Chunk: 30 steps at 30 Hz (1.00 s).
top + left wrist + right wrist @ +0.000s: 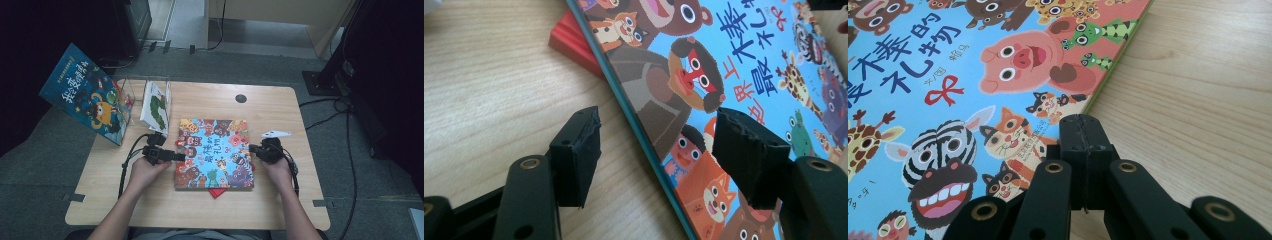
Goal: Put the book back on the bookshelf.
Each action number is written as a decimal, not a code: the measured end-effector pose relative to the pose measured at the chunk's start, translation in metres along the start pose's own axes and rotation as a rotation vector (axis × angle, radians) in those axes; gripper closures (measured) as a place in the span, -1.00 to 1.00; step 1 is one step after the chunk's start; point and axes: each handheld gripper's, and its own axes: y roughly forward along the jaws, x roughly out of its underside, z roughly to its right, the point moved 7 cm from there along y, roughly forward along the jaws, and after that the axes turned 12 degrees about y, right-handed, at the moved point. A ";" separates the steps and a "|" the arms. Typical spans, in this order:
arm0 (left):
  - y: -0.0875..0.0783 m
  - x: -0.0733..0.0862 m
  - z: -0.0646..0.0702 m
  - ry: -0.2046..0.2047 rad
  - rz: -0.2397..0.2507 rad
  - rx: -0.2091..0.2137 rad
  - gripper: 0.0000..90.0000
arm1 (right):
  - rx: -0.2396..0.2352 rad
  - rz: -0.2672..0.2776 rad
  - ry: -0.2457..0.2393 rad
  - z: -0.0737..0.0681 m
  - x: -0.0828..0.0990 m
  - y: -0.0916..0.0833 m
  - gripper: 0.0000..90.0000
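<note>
A colourful picture book (214,152) with cartoon animals on a blue cover lies flat in the middle of the wooden table (280,200). A red book (574,42) sticks out from under it at the left side and at the front (216,192). My left gripper (180,156) is at the book's left edge. In the left gripper view its jaws (659,150) stand open, one over the table and one over the cover (704,75), and the edge runs between them untouched. My right gripper (253,148) is shut and empty, its tip (1083,127) at the book's right edge (1108,75).
At the back left a blue picture book (87,92) leans tilted, and a white book (154,105) stands in a clear holder. A round cable hole (241,98) is at the table's back. Cables (345,130) run over the floor on the right.
</note>
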 end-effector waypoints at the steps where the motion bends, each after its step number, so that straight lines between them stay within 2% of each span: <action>1: 0.000 0.001 0.000 -0.001 -0.002 -0.001 -0.18 | -0.003 -0.004 -0.007 -0.001 0.000 0.001 1.00; 5: -0.002 0.003 0.000 -0.020 0.002 0.012 -0.17 | -0.019 -0.015 -0.038 -0.008 -0.002 0.006 1.00; 8: -0.006 0.005 -0.003 -0.041 -0.002 -0.012 -0.18 | -0.029 -0.024 -0.058 -0.015 -0.003 0.009 1.00; 11: -0.009 0.008 -0.006 -0.052 0.004 -0.006 -0.18 | -0.043 -0.027 -0.063 -0.019 -0.003 0.011 1.00; 14: -0.010 0.009 -0.006 -0.052 0.013 0.001 -0.17 | -0.052 -0.036 -0.069 -0.020 -0.004 0.012 1.00; 17: -0.010 0.010 -0.006 -0.052 0.017 0.002 -0.17 | -0.083 -0.053 -0.063 -0.020 -0.003 0.009 1.00; 22: -0.009 0.007 -0.006 -0.080 -0.003 0.004 -0.17 | -0.117 -0.071 -0.078 -0.020 0.002 0.005 1.00; 24: -0.009 0.005 -0.007 -0.094 -0.027 -0.018 -0.06 | -0.131 -0.076 -0.067 -0.021 0.002 0.005 1.00; 27: -0.011 0.005 -0.009 -0.096 -0.042 -0.020 0.08 | -0.129 -0.079 -0.068 -0.021 0.002 0.005 1.00; 30: -0.021 0.003 -0.007 -0.107 -0.028 0.003 0.16 | -0.138 -0.079 -0.076 -0.021 0.002 0.005 1.00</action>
